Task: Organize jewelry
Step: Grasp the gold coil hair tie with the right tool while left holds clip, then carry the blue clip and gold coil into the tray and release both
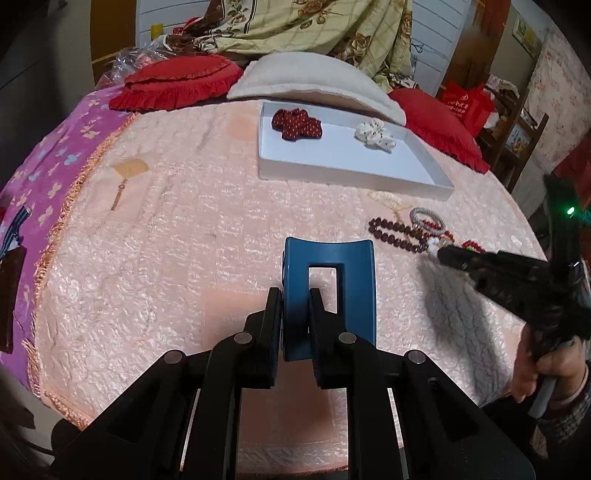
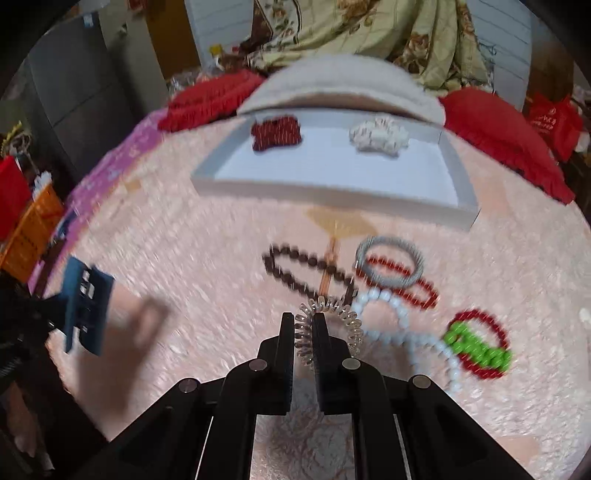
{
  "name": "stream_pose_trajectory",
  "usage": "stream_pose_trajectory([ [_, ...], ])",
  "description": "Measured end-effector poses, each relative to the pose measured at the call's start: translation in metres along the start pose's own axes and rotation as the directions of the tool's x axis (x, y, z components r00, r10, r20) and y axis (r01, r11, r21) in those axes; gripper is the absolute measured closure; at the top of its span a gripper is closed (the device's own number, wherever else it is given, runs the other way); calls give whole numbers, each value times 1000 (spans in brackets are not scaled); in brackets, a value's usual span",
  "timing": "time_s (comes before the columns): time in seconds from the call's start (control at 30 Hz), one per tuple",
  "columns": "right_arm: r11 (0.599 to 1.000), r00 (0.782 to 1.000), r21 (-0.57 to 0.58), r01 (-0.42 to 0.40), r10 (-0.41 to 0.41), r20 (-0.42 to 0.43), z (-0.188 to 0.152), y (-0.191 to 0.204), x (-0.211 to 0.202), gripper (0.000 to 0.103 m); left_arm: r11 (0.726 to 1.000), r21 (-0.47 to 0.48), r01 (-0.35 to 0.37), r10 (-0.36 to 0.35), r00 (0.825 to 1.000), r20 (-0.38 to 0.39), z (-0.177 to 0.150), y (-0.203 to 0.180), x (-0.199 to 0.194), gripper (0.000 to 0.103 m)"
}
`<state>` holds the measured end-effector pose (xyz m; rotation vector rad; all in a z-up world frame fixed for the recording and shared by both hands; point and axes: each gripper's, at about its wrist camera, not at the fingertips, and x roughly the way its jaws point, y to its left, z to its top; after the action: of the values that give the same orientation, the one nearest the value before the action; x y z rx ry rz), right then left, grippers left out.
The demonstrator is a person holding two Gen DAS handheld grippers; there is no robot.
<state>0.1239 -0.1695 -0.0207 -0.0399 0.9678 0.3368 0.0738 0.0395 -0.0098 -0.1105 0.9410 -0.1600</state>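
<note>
My left gripper (image 1: 295, 295) is shut on a blue claw hair clip (image 1: 332, 280) and holds it above the pink bedspread; the clip also shows in the right wrist view (image 2: 86, 310). My right gripper (image 2: 303, 321) is shut on a clear spiral hair tie (image 2: 332, 325). Beside it lie a dark bead bracelet (image 2: 295, 273), a grey hair band (image 2: 391, 266), a red bead bracelet (image 2: 402, 284), a white bead bracelet (image 2: 406, 328) and a green and red bracelet (image 2: 480, 347). A white tray (image 1: 424, 155) holds a dark red scrunchie (image 1: 295, 123) and a white scrunchie (image 1: 375, 134).
Red cushions (image 1: 181, 83) and a cream pillow (image 1: 314, 81) lie behind the tray. A floral quilt (image 1: 314, 26) is piled at the back. A purple blanket (image 1: 55, 155) edges the bed on the left. An orange crate (image 2: 29, 229) stands off the bed.
</note>
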Motion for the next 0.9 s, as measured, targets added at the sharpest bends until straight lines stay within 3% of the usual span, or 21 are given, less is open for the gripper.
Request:
stream_pose_trajectory([
  [0.2, 1000, 998, -9, -16, 16, 64, 31, -3, -29, 94, 999, -2, 38, -38, 999, -5, 21, 0, -4, 90],
  [0.43, 1000, 994, -7, 2, -2, 107, 73, -22, -34, 94, 998, 33, 59, -58, 998, -22, 77, -8, 6, 90],
  [0.7, 998, 999, 68, -18, 15, 39, 132, -52, 29, 94, 999, 37, 0, 5, 992, -122, 152, -13, 92, 90],
  [0.9, 993, 997, 94, -78, 80, -21, 156, -48, 88, 94, 999, 9, -53, 54, 984, -171, 182, -7, 157, 90],
])
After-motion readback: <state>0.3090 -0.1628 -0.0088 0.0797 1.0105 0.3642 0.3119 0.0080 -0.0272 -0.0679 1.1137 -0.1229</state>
